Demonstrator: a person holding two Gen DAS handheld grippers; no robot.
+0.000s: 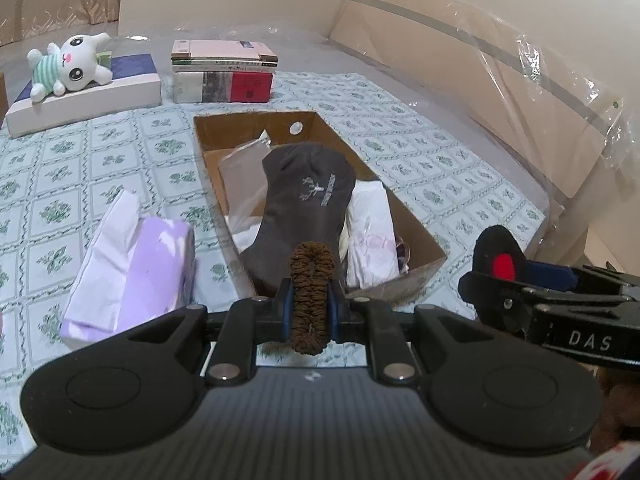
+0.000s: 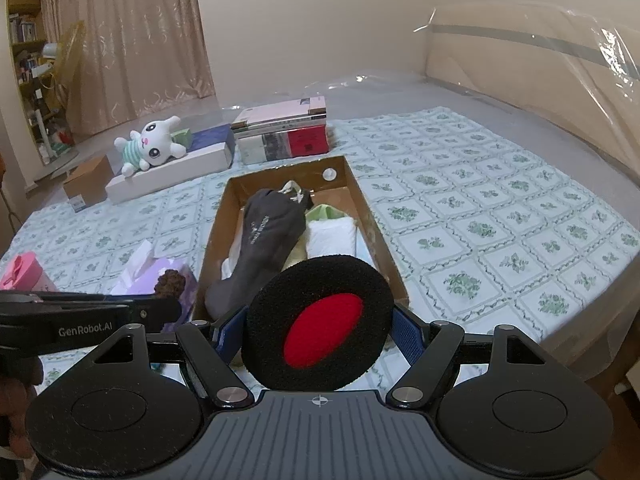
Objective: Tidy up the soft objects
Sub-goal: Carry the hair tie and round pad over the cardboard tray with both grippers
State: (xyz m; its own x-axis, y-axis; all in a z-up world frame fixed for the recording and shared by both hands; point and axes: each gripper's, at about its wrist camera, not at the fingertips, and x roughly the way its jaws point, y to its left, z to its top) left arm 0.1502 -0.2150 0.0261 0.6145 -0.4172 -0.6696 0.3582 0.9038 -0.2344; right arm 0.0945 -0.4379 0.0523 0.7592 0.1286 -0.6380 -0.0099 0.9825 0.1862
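An open cardboard box (image 1: 420,240) (image 2: 384,240) sits on the patterned bedspread and holds a dark grey sock (image 1: 308,200) (image 2: 268,240), white packets (image 1: 370,236) and a white folded cloth (image 2: 332,236). My left gripper (image 1: 311,300) is shut on a brown scrunchie (image 1: 311,296), just before the box's near end; it also shows in the right wrist view (image 2: 170,280). My right gripper (image 2: 320,324) is shut on a round black sponge pad with a red centre (image 2: 320,320), near the box's near right corner; the pad also shows in the left wrist view (image 1: 500,256).
A purple tissue pack (image 1: 132,272) (image 2: 156,276) lies left of the box. A plush bunny (image 1: 72,64) (image 2: 150,148) lies on a flat white box (image 1: 80,104). Stacked books (image 1: 224,72) (image 2: 284,132) stand behind. A pink object (image 2: 24,272) is far left. A plastic-wrapped headboard (image 1: 500,72) runs right.
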